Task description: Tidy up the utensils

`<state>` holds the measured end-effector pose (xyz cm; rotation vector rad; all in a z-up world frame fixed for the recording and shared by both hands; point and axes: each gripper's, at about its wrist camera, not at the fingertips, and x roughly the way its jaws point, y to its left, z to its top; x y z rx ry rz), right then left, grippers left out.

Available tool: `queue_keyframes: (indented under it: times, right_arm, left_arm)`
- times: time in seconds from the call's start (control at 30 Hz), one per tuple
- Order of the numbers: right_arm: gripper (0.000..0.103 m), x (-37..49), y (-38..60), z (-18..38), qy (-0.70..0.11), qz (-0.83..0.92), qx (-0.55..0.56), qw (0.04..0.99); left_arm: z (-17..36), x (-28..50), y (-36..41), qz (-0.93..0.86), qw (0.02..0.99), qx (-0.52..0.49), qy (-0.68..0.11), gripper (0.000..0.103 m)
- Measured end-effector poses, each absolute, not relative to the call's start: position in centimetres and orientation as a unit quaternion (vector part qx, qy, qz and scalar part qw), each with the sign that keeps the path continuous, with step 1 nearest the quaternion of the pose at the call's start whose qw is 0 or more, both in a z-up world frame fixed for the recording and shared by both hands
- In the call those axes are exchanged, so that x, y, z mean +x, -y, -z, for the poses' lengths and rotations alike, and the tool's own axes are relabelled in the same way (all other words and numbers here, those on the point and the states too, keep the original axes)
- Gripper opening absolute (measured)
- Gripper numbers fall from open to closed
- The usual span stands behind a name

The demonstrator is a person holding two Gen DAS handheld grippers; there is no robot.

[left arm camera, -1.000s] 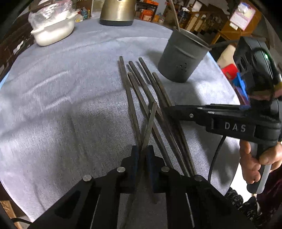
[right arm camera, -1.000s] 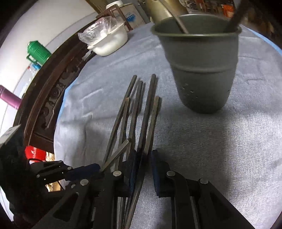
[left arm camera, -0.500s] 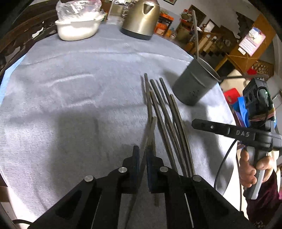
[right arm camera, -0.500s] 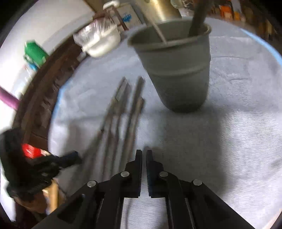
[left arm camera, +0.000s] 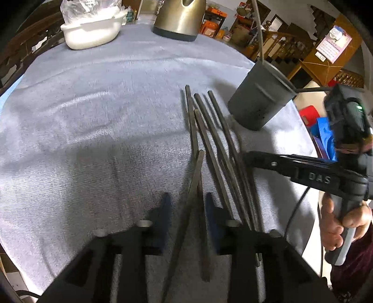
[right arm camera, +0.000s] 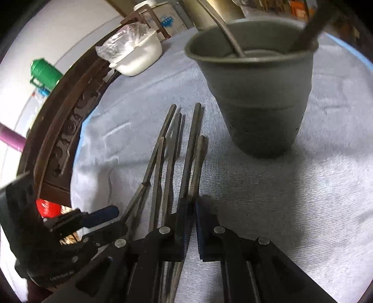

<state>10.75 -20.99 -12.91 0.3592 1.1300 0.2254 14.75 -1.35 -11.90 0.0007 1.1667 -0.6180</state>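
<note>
Several dark chopsticks (left arm camera: pixel 216 144) lie in a loose bundle on the grey cloth; they also show in the right wrist view (right arm camera: pixel 172 149). A grey utensil cup (left arm camera: pixel 258 102) stands right of them with a couple of utensils inside; it fills the upper right wrist view (right arm camera: pixel 256 98). My left gripper (left arm camera: pixel 187 205) is open, its jaws on either side of one chopstick (left arm camera: pixel 193 186) that lies across the bundle's near end. My right gripper (right arm camera: pixel 191 207) is closed on the rightmost chopstick (right arm camera: pixel 197 163) at its near end. It reaches in from the right in the left wrist view (left arm camera: pixel 247 155).
A white bowl with a plastic bag (left arm camera: pixel 91 32) and a metal kettle (left arm camera: pixel 179 18) stand at the table's far edge. A dark carved wooden rail (right arm camera: pixel 63 130) runs along the left. The table edge drops off behind the cup.
My left gripper opened and let go of the crossing chopstick, which now lies between its jaws. My right gripper lifted away, then came back down and closed on the rightmost chopstick.
</note>
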Motion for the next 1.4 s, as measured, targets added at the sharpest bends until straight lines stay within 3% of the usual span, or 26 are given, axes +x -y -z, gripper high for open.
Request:
queue_keyframes:
  times: [0.1,0.43,0.67,0.8,1.2,1.3,1.4]
  right_arm:
    - [0.007,10.5,21.3,12.7,-0.532,-0.094,0.149,0.828]
    - [0.015,12.6,21.0,13.2,-0.558,-0.063,0.137,0.816]
    - [0.01,12.3,21.1,12.8,-0.545,-0.061,0.129,0.826]
    - [0.008,10.8,22.1,11.9,-0.52,-0.076,0.137,0.839]
    - [0.007,5.6,20.8,5.6,-0.4,-0.13,0.082,0.904]
    - [0.008,6.0,21.0,5.7,-0.421,-0.113,0.078,0.897]
    - [0.009,6.6,22.4,6.6,-0.441,-0.098,0.109,0.885]
  left_arm:
    - [11.9,15.0,0.6,0.281,0.791,-0.013,-0.543,0.01]
    - [11.4,16.0,0.2,0.26,0.799,0.003,-0.542,0.011]
    - [11.1,15.6,0.4,0.28,0.792,0.015,-0.543,0.013]
    - [10.1,14.7,-0.4,0.295,0.795,0.026,-0.53,0.022]
    - [10.9,14.2,1.9,0.295,0.786,0.106,-0.533,0.021]
    - [10.9,14.6,2.1,0.287,0.788,0.11,-0.534,0.009]
    - [10.6,15.3,1.9,0.275,0.801,0.086,-0.524,0.007]
